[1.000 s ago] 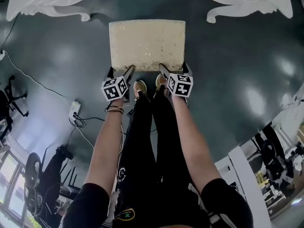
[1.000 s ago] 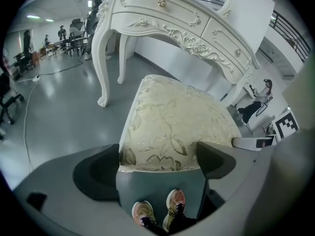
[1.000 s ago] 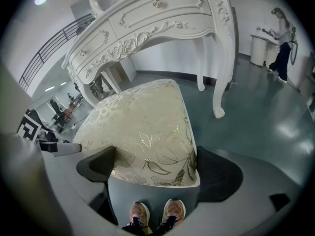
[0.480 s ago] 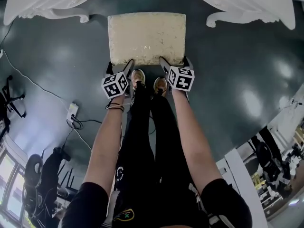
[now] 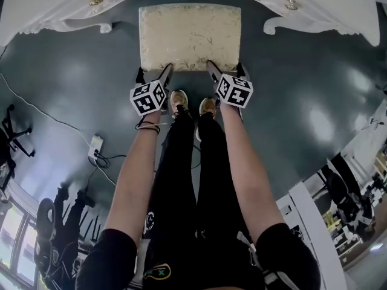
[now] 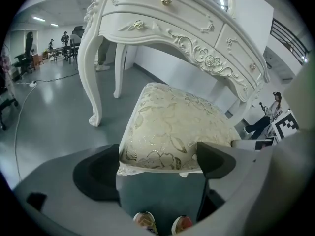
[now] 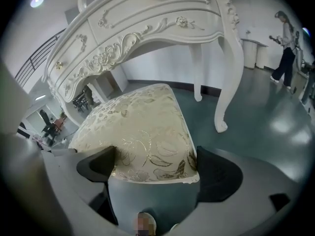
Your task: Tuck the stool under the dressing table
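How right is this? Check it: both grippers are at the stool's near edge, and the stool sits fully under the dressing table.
Not fully: the head view shows most of the stool in front of the dressing table, only its far edge reaching it. Rest holds.

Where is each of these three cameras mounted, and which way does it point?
Head view: on the person's head, looking steeply down at the stool and dressing table; forearms, legs, shoes, left gripper and right gripper show.
Left gripper view: on the left gripper, looking along its open jaws at the stool's corner; shoes below.
Right gripper view: on the right gripper, likewise at the other near corner.
Shared: all three show stool and dressing table.
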Tool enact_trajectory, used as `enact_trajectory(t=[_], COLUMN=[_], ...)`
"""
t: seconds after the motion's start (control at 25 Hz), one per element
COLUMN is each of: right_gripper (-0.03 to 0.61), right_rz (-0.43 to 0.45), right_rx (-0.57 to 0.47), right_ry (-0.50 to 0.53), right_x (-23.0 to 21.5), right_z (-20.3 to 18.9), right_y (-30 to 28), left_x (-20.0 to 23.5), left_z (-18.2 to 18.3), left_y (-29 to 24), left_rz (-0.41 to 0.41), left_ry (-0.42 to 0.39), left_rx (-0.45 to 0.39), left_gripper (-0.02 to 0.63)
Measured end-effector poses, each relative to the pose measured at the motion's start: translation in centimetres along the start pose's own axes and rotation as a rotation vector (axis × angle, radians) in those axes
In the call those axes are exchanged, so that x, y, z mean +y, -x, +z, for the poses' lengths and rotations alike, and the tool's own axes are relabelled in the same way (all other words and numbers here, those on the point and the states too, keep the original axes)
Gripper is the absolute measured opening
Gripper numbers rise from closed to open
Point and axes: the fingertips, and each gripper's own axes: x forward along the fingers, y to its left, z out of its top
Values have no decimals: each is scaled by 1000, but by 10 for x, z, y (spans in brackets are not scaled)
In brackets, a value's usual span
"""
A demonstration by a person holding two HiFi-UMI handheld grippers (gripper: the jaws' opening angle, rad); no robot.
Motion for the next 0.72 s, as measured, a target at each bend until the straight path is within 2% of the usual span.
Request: enact_trajectory(t=[0.2,0.52,0.72], right_gripper=[546,549,549], right_rz=[-31,-64,-55], right_rx=[-13,5,26], right_ry=[-64,-135,-125], right_x=[0,-3,-4], right_z=[9,8,14], right_y=[-7,-7,-11], left_x=[2,1,-1], left_z=[12,7,12], left_y=[-8,-5,-8], left_rz=[30,99,116], left_ry=[28,162,119], left_rx=[-21,-44,-48], left_gripper=[489,488,488])
